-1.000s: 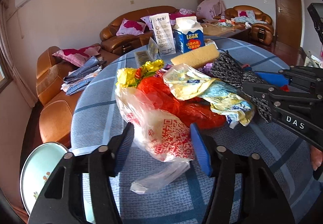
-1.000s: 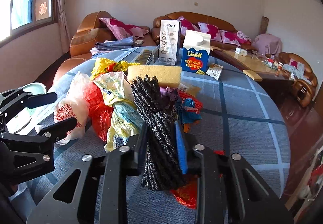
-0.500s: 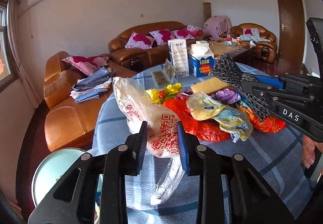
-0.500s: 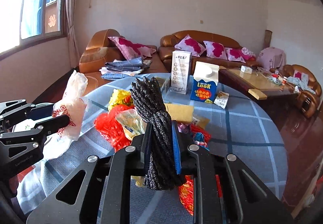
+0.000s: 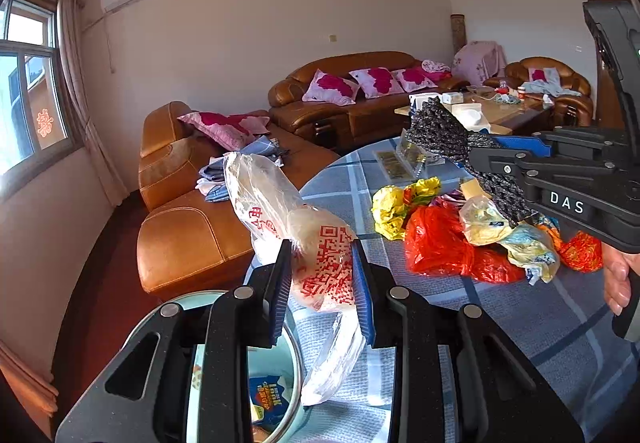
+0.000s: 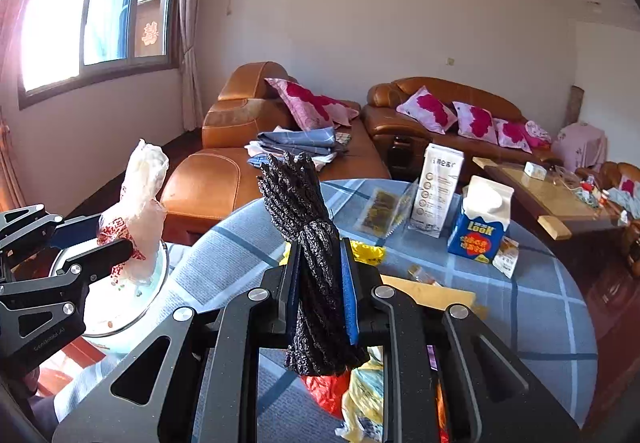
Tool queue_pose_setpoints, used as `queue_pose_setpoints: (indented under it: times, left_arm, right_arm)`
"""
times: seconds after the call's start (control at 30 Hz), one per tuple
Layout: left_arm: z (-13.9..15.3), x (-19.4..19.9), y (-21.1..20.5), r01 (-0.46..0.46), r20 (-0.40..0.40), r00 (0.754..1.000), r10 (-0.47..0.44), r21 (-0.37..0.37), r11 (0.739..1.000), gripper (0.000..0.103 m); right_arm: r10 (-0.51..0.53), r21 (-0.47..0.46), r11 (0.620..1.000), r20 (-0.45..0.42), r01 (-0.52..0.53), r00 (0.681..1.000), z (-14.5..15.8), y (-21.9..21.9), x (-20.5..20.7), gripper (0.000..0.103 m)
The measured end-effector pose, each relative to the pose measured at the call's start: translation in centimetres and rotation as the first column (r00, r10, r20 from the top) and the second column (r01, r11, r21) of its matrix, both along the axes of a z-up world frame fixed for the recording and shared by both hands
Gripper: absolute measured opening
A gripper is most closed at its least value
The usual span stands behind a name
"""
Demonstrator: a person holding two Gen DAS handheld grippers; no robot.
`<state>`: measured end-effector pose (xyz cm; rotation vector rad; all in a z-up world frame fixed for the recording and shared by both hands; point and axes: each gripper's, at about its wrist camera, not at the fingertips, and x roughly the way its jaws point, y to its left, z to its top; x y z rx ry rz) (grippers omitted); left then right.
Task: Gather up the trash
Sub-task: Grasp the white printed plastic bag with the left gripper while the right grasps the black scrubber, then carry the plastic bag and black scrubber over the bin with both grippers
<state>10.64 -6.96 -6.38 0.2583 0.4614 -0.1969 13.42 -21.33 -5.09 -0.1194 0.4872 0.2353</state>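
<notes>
Since a second ago both grippers have risen off the tabletop [image 5: 520,323]. Left gripper [image 5: 322,283] pinches a white plastic bag [image 5: 320,255] printed with a red QR code, held over the table's left edge above the round bin [image 6: 132,307]; its long axis runs upright, top leaning left, clear tail hanging below. Right gripper [image 6: 320,283] is clamped on a black rope bundle [image 6: 308,235], standing upright, looped end up. Bin contents are mostly hidden. Red and yellow wrappers [image 5: 460,239] lie mid-table.
</notes>
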Motion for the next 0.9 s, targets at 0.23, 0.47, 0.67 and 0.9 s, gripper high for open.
queue_pose_setpoints:
  times: [0.23, 0.47, 0.67, 0.9]
  left_arm:
    - [0.4, 0.1, 2.2, -0.072, 0.014, 0.997, 0.072, 0.023, 0.997, 0.028]
    - [0.6, 0.7, 4.7, -0.159, 0.021, 0.987, 0.158, 0.050, 0.986, 0.028]
    - [0.7, 0.8, 6.2, -0.207, 0.031, 0.978, 0.206, 0.073, 0.976, 0.028]
    - [0.1, 0.9, 7.5, -0.249, 0.019, 0.968, 0.249, 0.105, 0.963, 0.028]
  right_arm:
    - [0.066, 0.031, 0.997, 0.007, -0.066, 0.998, -1.6, 2.7, 2.3, 0.019]
    - [0.160, 0.030, 0.987, 0.021, -0.160, 0.987, -2.2, 5.7, 3.5, 0.019]
    - [0.209, 0.031, 0.977, 0.014, -0.209, 0.978, -2.7, 7.2, 4.7, 0.019]
    - [0.259, 0.019, 0.965, 0.028, -0.260, 0.965, -3.0, 9.0, 5.3, 0.019]
